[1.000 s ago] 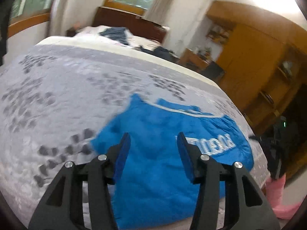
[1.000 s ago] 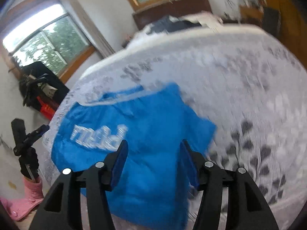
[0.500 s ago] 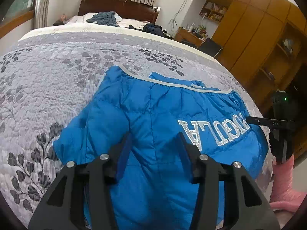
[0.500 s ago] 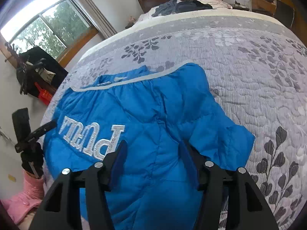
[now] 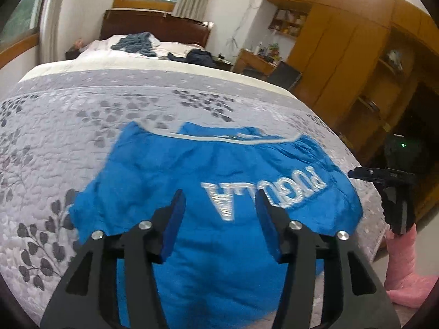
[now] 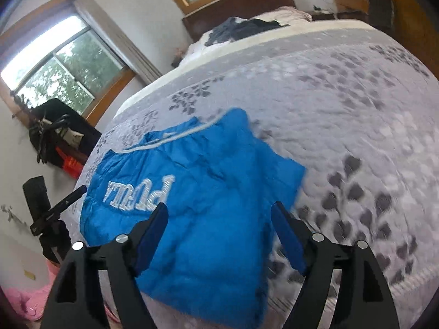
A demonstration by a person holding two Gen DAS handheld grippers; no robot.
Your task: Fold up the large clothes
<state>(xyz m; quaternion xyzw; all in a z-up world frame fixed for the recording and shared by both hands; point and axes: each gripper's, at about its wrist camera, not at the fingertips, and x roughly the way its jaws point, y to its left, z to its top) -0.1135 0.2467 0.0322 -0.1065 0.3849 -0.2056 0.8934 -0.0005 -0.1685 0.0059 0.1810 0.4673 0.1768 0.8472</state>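
A puffy blue jacket (image 5: 219,181) lies spread on the grey leaf-patterned quilt (image 5: 68,115) of the bed, near its foot edge — silvery lettering up, pale trim along its far hem. The left gripper (image 5: 219,213) and right gripper (image 6: 219,227) hover above its near part, both spread wide and holding nothing — flat blue pads (image 5: 171,227) on black fingers.

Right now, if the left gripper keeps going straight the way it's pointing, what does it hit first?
Most likely the blue jacket: the open left gripper points at its back panel, beside the silver lettering. Depth is hard to judge.
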